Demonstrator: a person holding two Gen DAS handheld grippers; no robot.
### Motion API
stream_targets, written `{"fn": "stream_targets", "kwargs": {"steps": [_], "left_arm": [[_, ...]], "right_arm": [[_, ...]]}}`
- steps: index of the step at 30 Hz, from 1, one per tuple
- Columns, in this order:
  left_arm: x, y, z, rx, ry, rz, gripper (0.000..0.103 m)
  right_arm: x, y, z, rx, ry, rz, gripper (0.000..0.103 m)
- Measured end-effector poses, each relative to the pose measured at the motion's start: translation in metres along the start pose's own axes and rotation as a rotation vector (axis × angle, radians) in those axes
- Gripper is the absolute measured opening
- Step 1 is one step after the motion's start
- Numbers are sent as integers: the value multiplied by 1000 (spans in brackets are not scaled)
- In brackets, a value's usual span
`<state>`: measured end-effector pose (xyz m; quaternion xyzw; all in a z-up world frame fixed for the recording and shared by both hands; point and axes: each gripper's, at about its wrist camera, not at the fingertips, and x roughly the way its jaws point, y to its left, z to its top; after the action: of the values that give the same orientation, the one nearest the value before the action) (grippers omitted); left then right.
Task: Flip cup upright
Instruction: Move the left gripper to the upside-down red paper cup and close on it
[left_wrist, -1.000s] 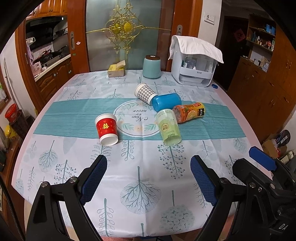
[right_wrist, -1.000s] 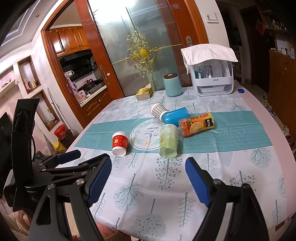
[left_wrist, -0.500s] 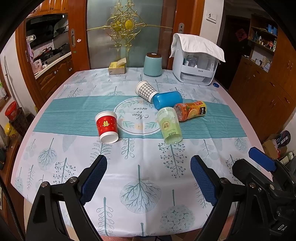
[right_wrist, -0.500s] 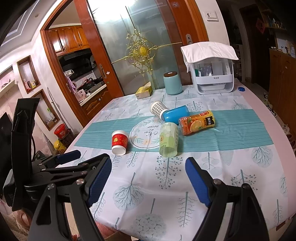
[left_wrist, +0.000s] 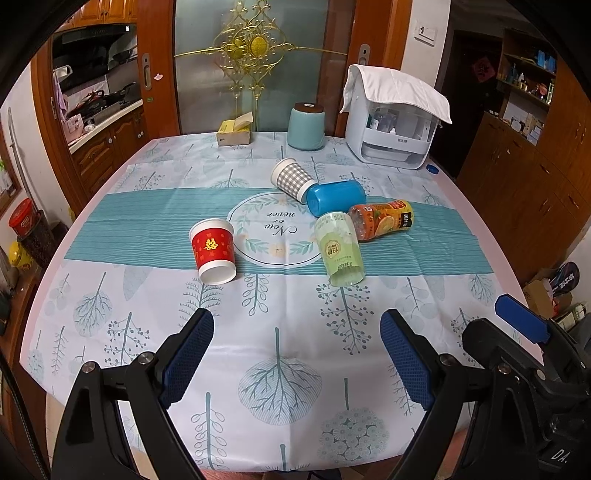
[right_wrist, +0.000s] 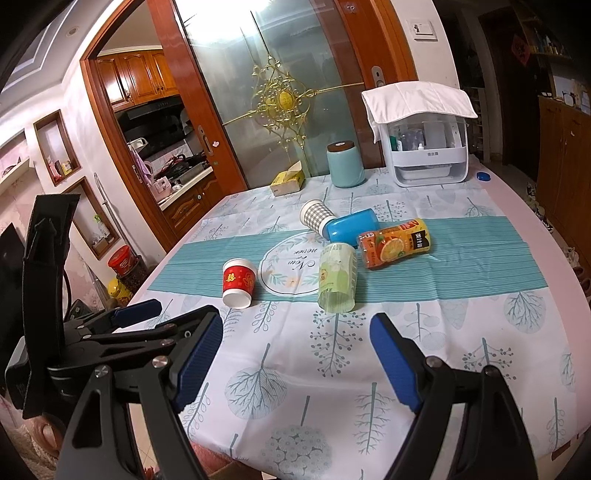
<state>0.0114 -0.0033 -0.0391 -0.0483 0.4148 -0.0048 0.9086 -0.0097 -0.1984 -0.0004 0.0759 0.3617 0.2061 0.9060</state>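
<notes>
A red paper cup (left_wrist: 213, 250) (right_wrist: 238, 282) stands upside down on the tablecloth, left of centre. A pale green cup (left_wrist: 340, 254) (right_wrist: 337, 277), a blue cup (left_wrist: 335, 196) (right_wrist: 351, 229) and a grey checked cup (left_wrist: 291, 178) (right_wrist: 316, 215) lie on their sides. My left gripper (left_wrist: 297, 354) is open and empty above the near table edge. My right gripper (right_wrist: 297, 360) is open and empty, to the right of the left one, also short of the cups.
An orange juice bottle (left_wrist: 384, 223) (right_wrist: 397, 243) lies beside the blue cup. At the back stand a teal canister (left_wrist: 306, 127), a tissue box (left_wrist: 234, 133) and a white appliance (left_wrist: 395, 122). The round table's edge (left_wrist: 517, 280) curves at right.
Both views have shifted slightly upward and back; the cups sit a little lower in frame. No object on the table has moved. Both grippers stay open.
</notes>
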Motion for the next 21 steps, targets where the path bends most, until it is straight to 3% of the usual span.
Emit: {"fn": "stream_targets", "kwargs": {"steps": [11,21], "left_arm": [[16,13,10,-28,19,16,91],[63,56,29,-107,89,32,91]], "right_arm": [[17,2,4,-14,26,0,82],[56,-3,19,-17,72,-36,82]]}}
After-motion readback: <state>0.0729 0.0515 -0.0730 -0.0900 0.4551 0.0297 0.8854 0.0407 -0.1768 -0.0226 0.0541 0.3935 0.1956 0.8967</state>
